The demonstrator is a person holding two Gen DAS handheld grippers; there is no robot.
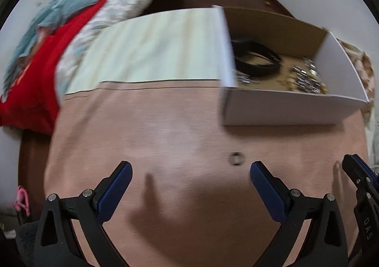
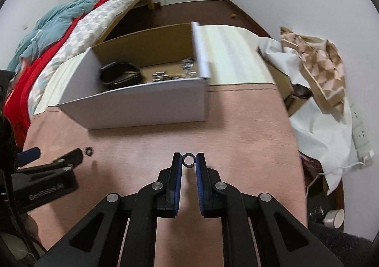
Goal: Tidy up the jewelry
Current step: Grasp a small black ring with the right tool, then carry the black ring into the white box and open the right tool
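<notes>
- A cardboard box sits on the table at the far side, at about 11 o'clock from the right gripper.
- Inside the box, a coiled band lies toward 10 o'clock, with a heap of small jewelry beside it toward 12 o'clock.
- One small ring sits between the right gripper's fingertips, above the table.
- A second ring lies on the table, at 1 o'clock from the left gripper, near the box's front wall.
- A bed with piled bedding stands behind the table at 10 o'clock.
- Crumpled cloth and a paper bag lie off the table's edge at 2 o'clock.
</notes>
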